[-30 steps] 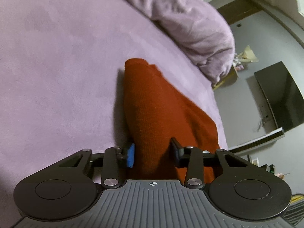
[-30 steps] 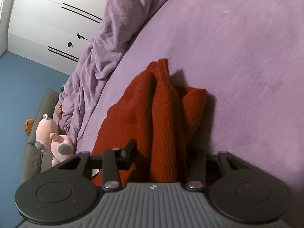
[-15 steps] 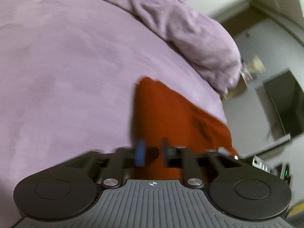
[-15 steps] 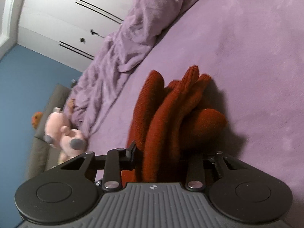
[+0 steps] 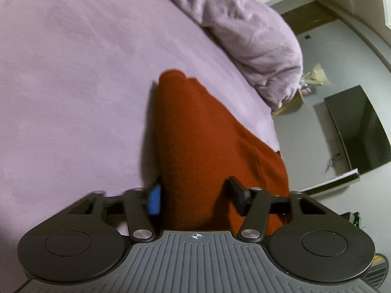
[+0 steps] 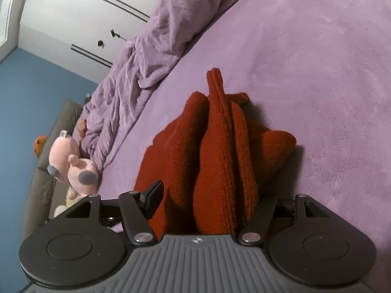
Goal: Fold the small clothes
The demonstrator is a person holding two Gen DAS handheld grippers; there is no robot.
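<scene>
1. The rust-red knit garment lies bunched on the purple bed. It runs forward from between the fingers of both hand-held grippers.
2. In the right wrist view the garment is gathered into several upright ridges, with one narrow ribbed fold poking up farthest ahead.
3. The left hand-held gripper points low along the bed. Its fingers stand wide apart, and the knit fills the gap between them; the blue pad touches the cloth's left side.
4. The right hand-held gripper is also spread wide, with bunched knit between its fingers; its right fingertip is hidden by cloth.
5. A crumpled purple duvet lies ahead-left of the right hand-held gripper, and a pink plush toy sits to its left.
</scene>
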